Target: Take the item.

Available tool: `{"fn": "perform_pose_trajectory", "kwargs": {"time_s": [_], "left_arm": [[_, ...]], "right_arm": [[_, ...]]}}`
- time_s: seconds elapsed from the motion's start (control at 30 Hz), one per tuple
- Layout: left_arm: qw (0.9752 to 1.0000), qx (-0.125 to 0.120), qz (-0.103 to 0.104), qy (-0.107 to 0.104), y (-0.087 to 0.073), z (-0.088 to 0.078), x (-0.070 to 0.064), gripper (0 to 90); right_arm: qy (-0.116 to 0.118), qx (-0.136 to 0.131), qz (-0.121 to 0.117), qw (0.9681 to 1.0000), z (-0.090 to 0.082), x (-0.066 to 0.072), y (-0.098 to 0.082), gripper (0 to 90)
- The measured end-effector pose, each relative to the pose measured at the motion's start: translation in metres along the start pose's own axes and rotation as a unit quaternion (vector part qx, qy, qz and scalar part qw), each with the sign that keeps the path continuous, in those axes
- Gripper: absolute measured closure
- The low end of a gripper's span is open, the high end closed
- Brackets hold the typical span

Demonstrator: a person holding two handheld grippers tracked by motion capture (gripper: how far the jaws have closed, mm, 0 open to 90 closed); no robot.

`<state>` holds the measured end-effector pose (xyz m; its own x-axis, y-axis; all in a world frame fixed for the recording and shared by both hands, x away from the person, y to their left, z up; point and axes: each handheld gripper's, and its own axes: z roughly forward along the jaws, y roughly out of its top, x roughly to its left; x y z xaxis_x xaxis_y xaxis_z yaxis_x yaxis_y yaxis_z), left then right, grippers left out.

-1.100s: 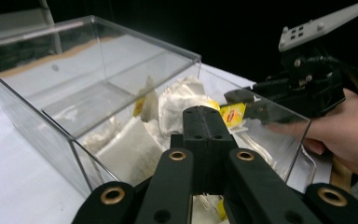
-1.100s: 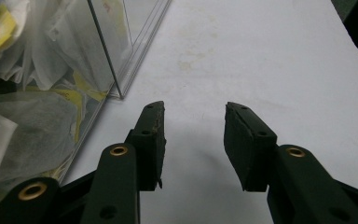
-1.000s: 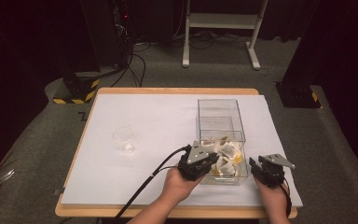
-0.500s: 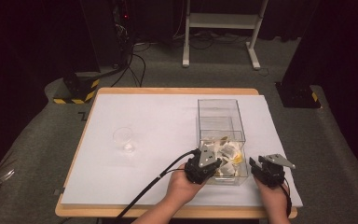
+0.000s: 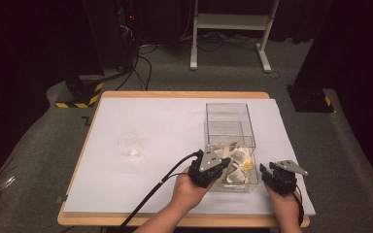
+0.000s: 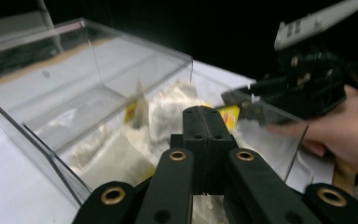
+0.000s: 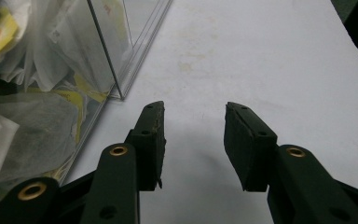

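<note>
Here the left tongs (image 6: 205, 122) hang over the clear, hard-walled plastic box (image 5: 230, 119), their jaws pressed together above its heap of soft white paper sachets with yellow tags (image 6: 168, 116). The right tongs (image 7: 193, 140) stand apart just beside the box, above the white worktop (image 7: 261, 56).

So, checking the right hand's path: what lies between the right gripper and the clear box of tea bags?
Only bare white table cover separates the right gripper from the clear box, as the right gripper view shows.
</note>
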<state>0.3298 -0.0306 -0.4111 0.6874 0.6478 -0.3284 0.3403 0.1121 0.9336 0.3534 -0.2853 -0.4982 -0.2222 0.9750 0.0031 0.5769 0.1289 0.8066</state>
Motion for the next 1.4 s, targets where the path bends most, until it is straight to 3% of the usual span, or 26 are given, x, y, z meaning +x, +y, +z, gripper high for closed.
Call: {"fn": "perform_pose_trajectory", "kwargs": {"time_s": [0.1,0.53,1.4], "left_arm": [[0.9998,-0.020,-0.002,0.000,0.010,-0.003,-0.001,90.0],[0.9979,-0.064,-0.001,-0.004,0.039,-0.013,0.000,90.0],[0.9926,-0.117,0.017,-0.026,0.085,-0.024,-0.020,90.0]], "right_arm": [[0.000,0.000,0.000,1.0000,0.000,0.000,0.000,58.2],[-0.001,0.000,0.001,1.0000,0.000,0.000,0.000,58.3],[0.000,0.000,0.002,1.0000,0.000,0.000,0.000,58.2]]}}
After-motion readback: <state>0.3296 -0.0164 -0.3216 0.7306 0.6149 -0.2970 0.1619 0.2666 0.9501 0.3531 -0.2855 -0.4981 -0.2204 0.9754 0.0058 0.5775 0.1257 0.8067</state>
